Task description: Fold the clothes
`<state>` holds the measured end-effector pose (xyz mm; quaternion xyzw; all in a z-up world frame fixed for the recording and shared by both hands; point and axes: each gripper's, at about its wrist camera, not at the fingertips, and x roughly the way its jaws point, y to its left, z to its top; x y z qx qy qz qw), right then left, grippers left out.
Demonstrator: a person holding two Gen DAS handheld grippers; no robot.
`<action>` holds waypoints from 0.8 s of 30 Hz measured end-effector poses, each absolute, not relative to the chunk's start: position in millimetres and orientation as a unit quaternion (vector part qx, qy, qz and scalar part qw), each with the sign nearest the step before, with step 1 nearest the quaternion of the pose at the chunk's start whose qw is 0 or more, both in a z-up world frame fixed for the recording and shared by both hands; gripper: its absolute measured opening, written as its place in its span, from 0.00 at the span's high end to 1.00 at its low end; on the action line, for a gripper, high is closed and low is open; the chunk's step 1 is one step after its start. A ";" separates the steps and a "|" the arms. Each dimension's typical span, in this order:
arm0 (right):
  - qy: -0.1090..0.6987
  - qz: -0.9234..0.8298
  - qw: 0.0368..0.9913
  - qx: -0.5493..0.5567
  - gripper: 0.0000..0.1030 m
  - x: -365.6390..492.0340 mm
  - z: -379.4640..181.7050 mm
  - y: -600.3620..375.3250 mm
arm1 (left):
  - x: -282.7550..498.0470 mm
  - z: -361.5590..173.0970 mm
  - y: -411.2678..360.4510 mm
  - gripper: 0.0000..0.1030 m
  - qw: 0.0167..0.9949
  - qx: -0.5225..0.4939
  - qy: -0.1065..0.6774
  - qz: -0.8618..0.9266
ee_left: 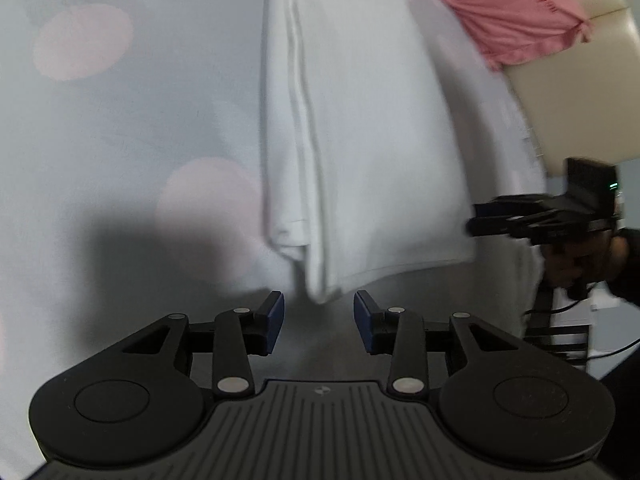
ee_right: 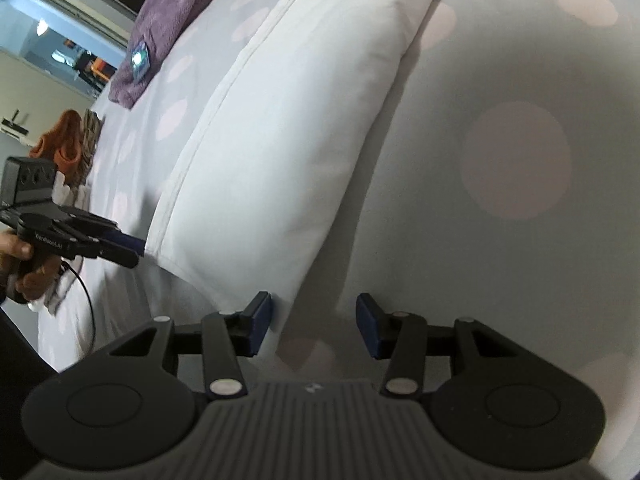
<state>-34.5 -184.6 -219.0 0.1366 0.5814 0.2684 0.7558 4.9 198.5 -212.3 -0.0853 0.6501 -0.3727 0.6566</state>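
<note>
A white folded garment lies on a pale sheet with pink dots. Its near corner hangs just ahead of my left gripper, which is open, its blue pads apart and pressing on nothing. The right gripper shows at the garment's right edge. In the right wrist view the same garment stretches away, and my right gripper is open beside its near corner, with only bare sheet between the pads. The left gripper, held by a hand, has its tips at the garment's left corner.
A pink garment lies beyond the white one, next to a cream padded edge. A purple cloth with a small lit device on it and an orange cloth lie at the sheet's far left.
</note>
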 end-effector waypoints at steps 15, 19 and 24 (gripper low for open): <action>0.594 0.240 0.759 0.115 0.69 -30.4 -202.7 -161.2 | -7.7 -212.1 164.7 0.80 0.693 -0.030 0.632 -0.345; 0.595 0.242 0.757 0.119 0.78 -37.0 -198.7 -159.1 | -7.3 -206.4 165.7 0.85 0.692 -0.018 0.630 -0.352; 0.595 0.241 0.757 0.124 0.86 -41.8 -200.7 -158.0 | -8.2 -207.1 167.2 0.87 0.692 -0.016 0.627 -0.357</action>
